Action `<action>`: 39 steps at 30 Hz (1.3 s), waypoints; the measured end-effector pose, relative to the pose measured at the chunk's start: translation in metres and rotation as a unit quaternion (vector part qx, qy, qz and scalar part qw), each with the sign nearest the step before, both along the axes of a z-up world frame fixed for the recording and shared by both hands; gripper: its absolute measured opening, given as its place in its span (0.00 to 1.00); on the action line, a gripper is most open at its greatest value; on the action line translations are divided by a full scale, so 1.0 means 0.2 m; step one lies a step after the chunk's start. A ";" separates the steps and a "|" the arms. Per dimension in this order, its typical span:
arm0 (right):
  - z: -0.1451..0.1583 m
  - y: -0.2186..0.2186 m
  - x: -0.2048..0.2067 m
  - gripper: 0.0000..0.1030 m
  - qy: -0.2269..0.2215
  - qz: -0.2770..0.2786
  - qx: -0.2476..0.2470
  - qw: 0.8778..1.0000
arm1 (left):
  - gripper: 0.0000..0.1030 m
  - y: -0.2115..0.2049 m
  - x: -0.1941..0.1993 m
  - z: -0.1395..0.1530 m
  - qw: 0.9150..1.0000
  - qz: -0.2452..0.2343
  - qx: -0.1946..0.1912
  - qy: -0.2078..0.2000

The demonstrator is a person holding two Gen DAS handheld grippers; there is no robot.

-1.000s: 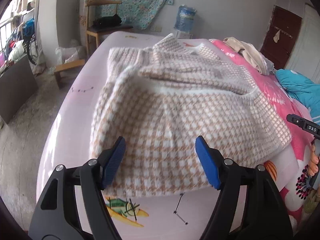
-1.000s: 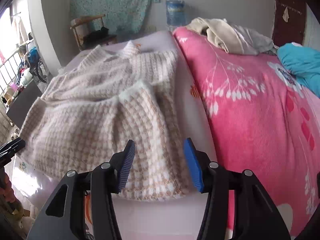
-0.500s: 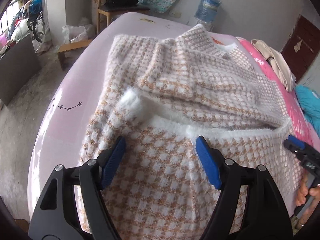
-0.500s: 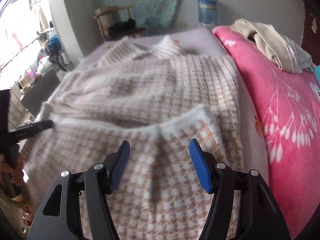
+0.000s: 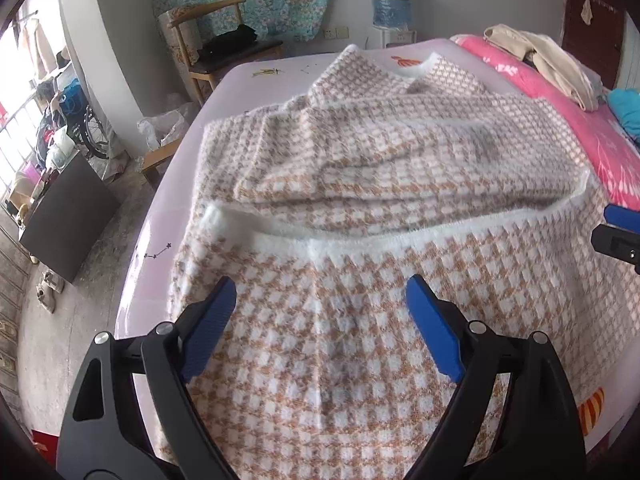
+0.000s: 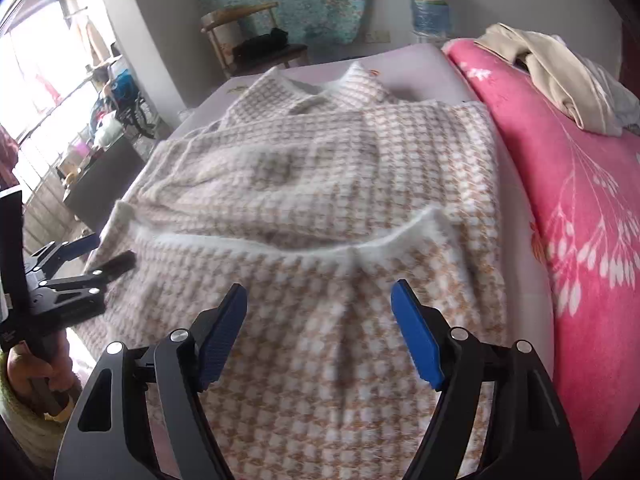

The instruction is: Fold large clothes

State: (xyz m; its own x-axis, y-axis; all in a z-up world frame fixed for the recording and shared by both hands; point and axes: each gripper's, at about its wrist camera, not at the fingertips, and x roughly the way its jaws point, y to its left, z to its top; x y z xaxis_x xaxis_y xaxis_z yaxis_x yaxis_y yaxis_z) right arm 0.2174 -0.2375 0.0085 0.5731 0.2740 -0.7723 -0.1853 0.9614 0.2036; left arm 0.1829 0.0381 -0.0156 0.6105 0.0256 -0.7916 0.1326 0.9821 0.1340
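Houndstooth sweater (image 5: pixel 360 208) lies across the bed's lilac sheet (image 5: pixel 168 216), near edge to far edge, lower part folded up over the body. Left gripper (image 5: pixel 320 320) spread wide above it, holding nothing; right gripper (image 6: pixel 318 316) likewise. Only the right view shows the hand (image 6: pixel 24 364) gripping the left tool. Water bottle (image 5: pixel 390 0) label print unreadable. Pink blanket (image 6: pixel 580 184) along the sheet's right edge.
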 end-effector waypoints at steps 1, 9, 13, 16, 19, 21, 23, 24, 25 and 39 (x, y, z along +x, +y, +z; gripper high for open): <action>0.00 0.04 0.01 0.72 -0.002 0.005 -0.005 1.000 | 0.81 -0.02 0.01 -0.03 1.000 0.004 0.010 0.009; -0.16 0.20 0.13 0.77 0.017 -0.005 -0.080 0.997 | 0.85 -0.04 0.01 -0.08 0.999 0.019 0.026 0.008; -0.09 0.21 0.11 0.77 0.011 -0.013 -0.073 0.997 | 0.85 -0.03 0.01 -0.08 1.000 0.019 0.020 0.010; -0.06 0.23 0.11 0.77 -0.007 -0.010 -0.073 0.997 | 0.85 -0.03 0.01 -0.08 1.000 0.019 0.014 0.012; -0.16 0.27 0.18 0.78 0.009 -0.013 -0.094 0.995 | 0.85 -0.03 0.01 -0.08 1.000 0.020 0.014 0.012; -0.16 0.25 0.18 0.80 0.008 -0.017 -0.085 0.996 | 0.86 -0.02 0.01 -0.08 1.000 0.021 0.011 0.012; -0.15 0.24 0.17 0.80 0.012 -0.022 -0.084 0.996 | 0.86 -0.01 0.01 -0.08 1.000 0.022 0.006 0.014; -0.14 0.23 0.16 0.80 0.013 -0.022 -0.083 0.996 | 0.86 -0.01 0.00 -0.08 1.000 0.022 0.005 0.014; -0.13 0.22 0.14 0.80 0.015 -0.020 -0.080 0.996 | 0.86 -0.01 0.00 -0.08 1.000 0.022 0.003 0.013; 0.42 -0.06 0.48 0.80 -0.008 0.019 0.009 1.000 | 0.86 0.19 0.34 0.35 0.996 -0.044 -0.073 -0.022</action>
